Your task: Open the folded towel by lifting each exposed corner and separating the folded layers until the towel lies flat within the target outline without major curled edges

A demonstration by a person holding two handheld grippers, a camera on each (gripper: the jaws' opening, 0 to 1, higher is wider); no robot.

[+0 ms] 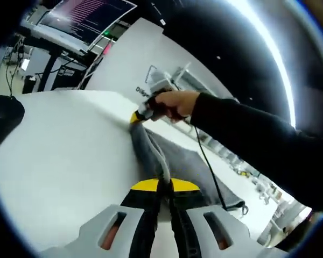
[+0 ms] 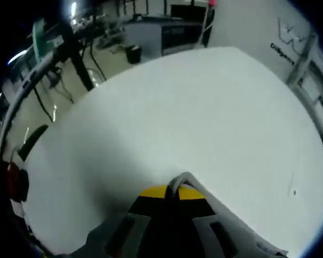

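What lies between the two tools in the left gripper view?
The grey towel, pulled taut from the left tool to the right tool, over the white table.

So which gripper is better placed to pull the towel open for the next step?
Probably the right gripper. In the left gripper view it pinches the far end of the grey towel over the white table, free to draw away. The left gripper is shut on the near edge and can anchor.

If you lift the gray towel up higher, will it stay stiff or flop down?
Probably flop. The gray towel already sags and bunches into folds between the left gripper and the right gripper, so it looks soft. It seems light, since a small pinch at each jaw holds it. It likely won't slip free easily.
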